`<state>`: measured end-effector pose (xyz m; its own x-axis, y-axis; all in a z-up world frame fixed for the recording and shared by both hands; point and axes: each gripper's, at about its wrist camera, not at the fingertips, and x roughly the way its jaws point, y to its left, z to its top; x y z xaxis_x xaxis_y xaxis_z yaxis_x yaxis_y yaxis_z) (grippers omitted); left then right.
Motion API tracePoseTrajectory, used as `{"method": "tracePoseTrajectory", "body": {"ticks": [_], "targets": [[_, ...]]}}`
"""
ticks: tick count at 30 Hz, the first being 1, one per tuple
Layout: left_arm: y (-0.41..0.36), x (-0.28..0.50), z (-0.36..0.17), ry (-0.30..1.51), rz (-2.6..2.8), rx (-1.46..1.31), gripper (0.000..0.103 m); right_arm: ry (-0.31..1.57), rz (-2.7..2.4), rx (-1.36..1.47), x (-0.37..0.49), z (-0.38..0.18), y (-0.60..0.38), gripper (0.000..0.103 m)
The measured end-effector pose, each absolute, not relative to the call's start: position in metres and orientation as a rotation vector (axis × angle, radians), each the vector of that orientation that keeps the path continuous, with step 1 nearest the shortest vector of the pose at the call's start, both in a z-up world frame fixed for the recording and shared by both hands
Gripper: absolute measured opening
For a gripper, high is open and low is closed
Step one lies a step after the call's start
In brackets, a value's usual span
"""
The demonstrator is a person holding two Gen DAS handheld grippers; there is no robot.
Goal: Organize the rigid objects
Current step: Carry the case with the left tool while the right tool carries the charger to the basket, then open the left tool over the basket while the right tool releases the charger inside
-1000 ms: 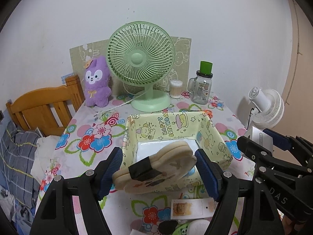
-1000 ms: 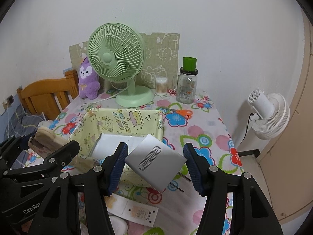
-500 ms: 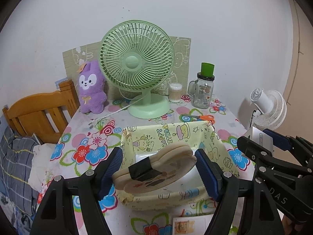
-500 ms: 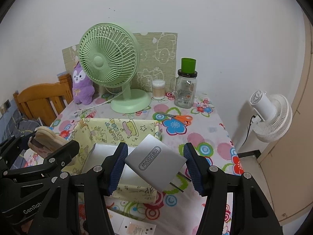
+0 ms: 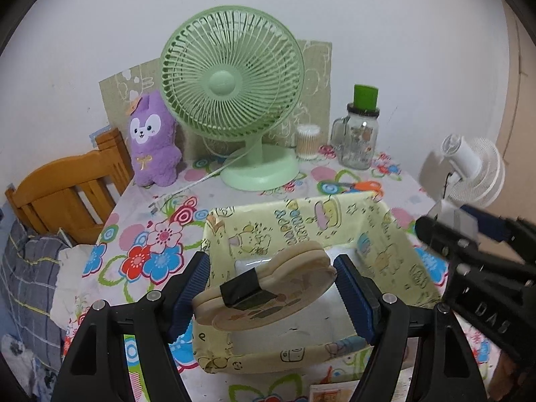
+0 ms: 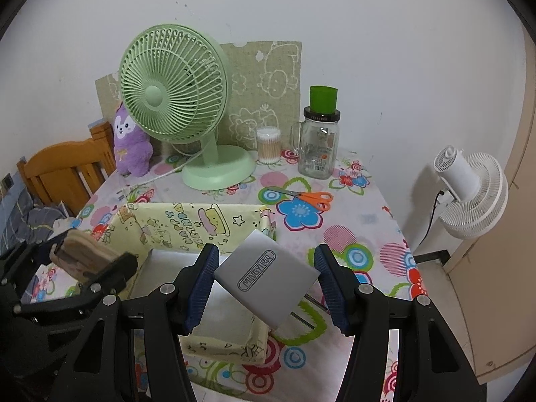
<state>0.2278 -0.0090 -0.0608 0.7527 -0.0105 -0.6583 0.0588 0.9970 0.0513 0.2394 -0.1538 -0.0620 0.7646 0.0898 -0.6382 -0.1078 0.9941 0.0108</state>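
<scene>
My left gripper (image 5: pixel 271 291) is shut on a beige bear-shaped wooden piece with a black band (image 5: pixel 268 289), held just above the yellow fabric basket (image 5: pixel 301 221). My right gripper (image 6: pixel 266 288) is shut on a silver MINGYI plug adapter (image 6: pixel 266 279), held over the basket's right wall (image 6: pixel 264 221). The wooden piece also shows in the right wrist view (image 6: pixel 83 254), and the adapter at the right of the left wrist view (image 5: pixel 452 217). The basket floor is white (image 6: pixel 221 311).
A green desk fan (image 6: pixel 174 93), a purple plush (image 6: pixel 129 144), a cotton-swab jar (image 6: pixel 268 145), a glass mug with a green lid (image 6: pixel 318 147) and orange scissors (image 6: pixel 308 197) stand behind the basket. A wooden chair (image 5: pixel 67 191) is left, a white fan (image 6: pixel 469 194) right.
Both grippers have moved forward over the table with their objects. The basket has come closer and now lies under them. The paper tags at the front edge have nearly left view.
</scene>
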Motion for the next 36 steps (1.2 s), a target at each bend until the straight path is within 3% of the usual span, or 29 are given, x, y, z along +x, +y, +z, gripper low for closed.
{"method": "tracePoseTrajectory", "body": {"ticks": [10,17,31,36], "targets": [[-0.020,0.237,-0.087,0.794,-0.082,0.069,0.079,0.727,0.168,-0.056,0.249,-0.075,-0.135,0.062],[-0.023,0.236,-0.091,0.779,-0.085,0.097,0.101,0.748,0.177,-0.078,0.252,-0.085,-0.128,0.062],[-0.023,0.233,-0.097,0.806,-0.074,0.113,0.103,0.778,0.204,-0.087,0.249,-0.092,-0.115,0.063],[-0.024,0.230,-0.095,0.800,-0.073,0.121,0.103,0.770,0.193,-0.102,0.246,-0.089,-0.115,0.067]]}}
